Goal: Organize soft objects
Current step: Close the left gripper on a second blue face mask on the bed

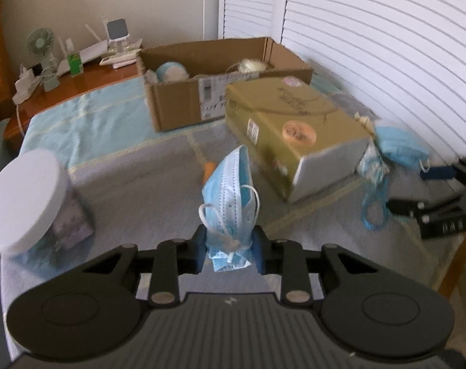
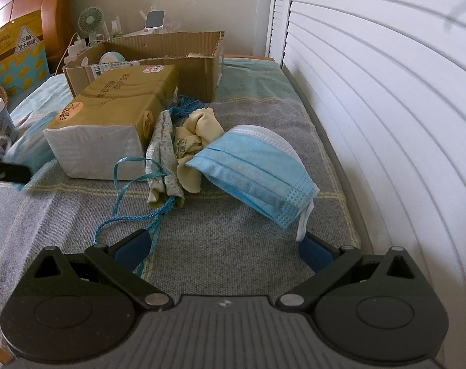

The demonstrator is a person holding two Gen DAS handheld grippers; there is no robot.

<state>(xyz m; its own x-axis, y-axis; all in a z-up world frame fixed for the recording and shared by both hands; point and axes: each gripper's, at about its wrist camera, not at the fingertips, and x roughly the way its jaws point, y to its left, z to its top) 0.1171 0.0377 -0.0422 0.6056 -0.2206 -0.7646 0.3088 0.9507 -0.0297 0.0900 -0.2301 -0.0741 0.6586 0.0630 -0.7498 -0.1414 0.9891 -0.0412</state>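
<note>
Blue mask [image 1: 230,196] sits pinched in the left gripper [image 1: 230,246], next bound for the carton [image 1: 177,98] beyond, while the right gripper [image 2: 223,246] gapes empty.

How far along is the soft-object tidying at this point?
Done: a few soft items already sit in the cardboard box. In hand: the left claw is shut on a folded blue mask. Left: a second mask, yellow cloth and patterned pouch; the right claw is open.
</note>
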